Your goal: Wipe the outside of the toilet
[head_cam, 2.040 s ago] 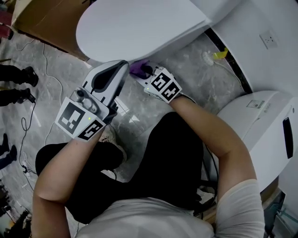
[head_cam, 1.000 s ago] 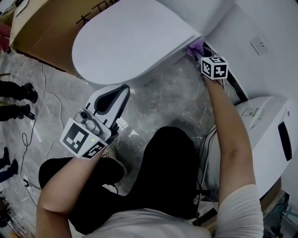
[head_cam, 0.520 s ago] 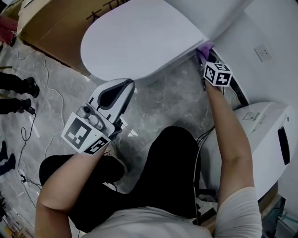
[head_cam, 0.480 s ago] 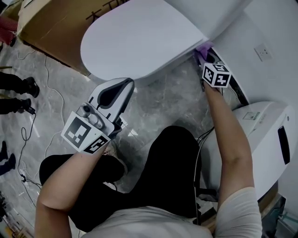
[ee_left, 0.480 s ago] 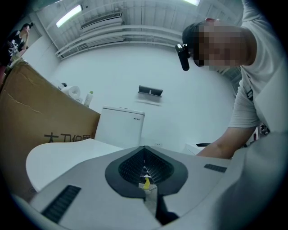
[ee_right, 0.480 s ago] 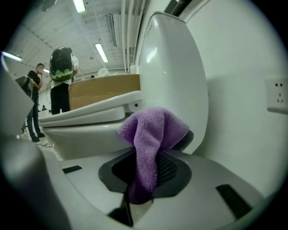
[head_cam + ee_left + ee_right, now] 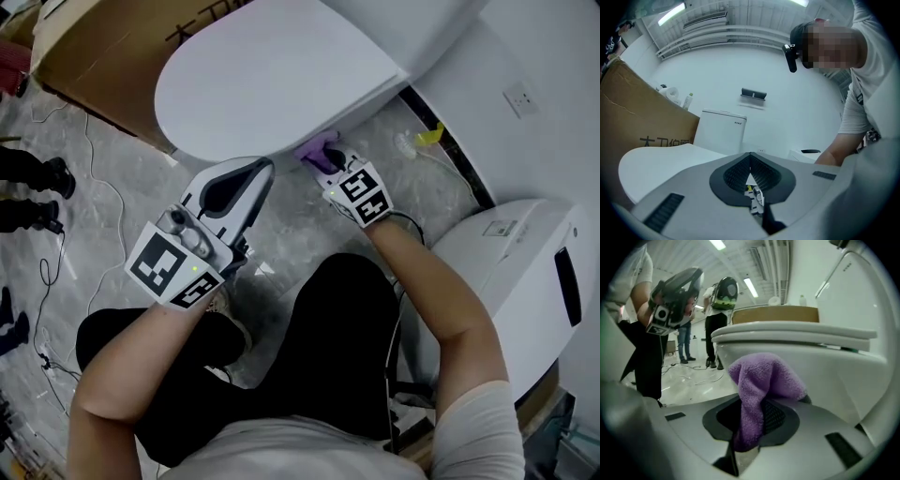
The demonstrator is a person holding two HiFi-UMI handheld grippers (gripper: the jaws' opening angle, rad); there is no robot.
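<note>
A white toilet point(image 7: 272, 70) with its lid down fills the top of the head view. My right gripper point(image 7: 325, 161) is shut on a purple cloth point(image 7: 317, 150) and presses it against the bowl's side just under the seat rim. In the right gripper view the cloth point(image 7: 761, 380) bunches between the jaws against the white bowl point(image 7: 834, 376). My left gripper point(image 7: 246, 183) hangs shut in front of the bowl, holding nothing; in its own view the jaws point(image 7: 750, 174) meet, with the toilet lid point(image 7: 661, 164) beyond.
A brown cardboard box point(image 7: 94, 56) stands left of the toilet. A second white toilet point(image 7: 525, 272) sits at the right by the wall. Cables point(image 7: 56, 253) trail over the marble floor, and people's feet point(image 7: 33, 178) stand at the left edge.
My right gripper has drawn the purple cloth from the back of the bowl near the wall forward along the bowl's side toward the front. The left gripper has barely moved.
</note>
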